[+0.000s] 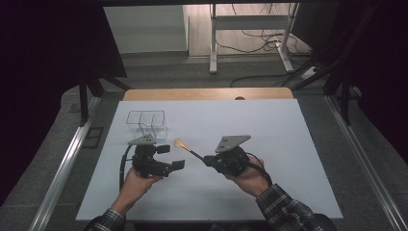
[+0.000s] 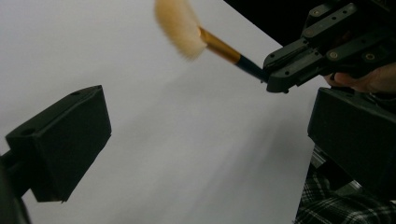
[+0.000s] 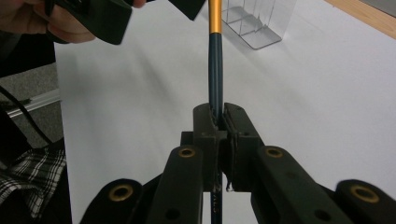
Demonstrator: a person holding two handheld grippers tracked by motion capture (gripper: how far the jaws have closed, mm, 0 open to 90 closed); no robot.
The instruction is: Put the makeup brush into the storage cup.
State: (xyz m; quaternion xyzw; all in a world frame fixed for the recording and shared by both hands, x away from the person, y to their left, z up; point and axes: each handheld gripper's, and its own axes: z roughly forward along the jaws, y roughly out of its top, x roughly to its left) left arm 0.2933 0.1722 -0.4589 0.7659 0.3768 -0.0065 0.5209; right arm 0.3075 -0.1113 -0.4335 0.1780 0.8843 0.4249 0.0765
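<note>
Gold-banded brush (image 1: 186,148) sits clamped in the right gripper (image 1: 208,160); left gripper (image 1: 174,157), jaws wide, must close on its handle.

The surface (image 1: 288,144) carries a compartmented holder (image 1: 146,121) at its far left. The left gripper (image 1: 171,156) sits near of the holder, left of centre. The right gripper (image 1: 208,160) sits right of centre. A brush (image 1: 187,148) extends from the right gripper's fingers toward the far left, its tip between both grippers, above the surface.
</note>
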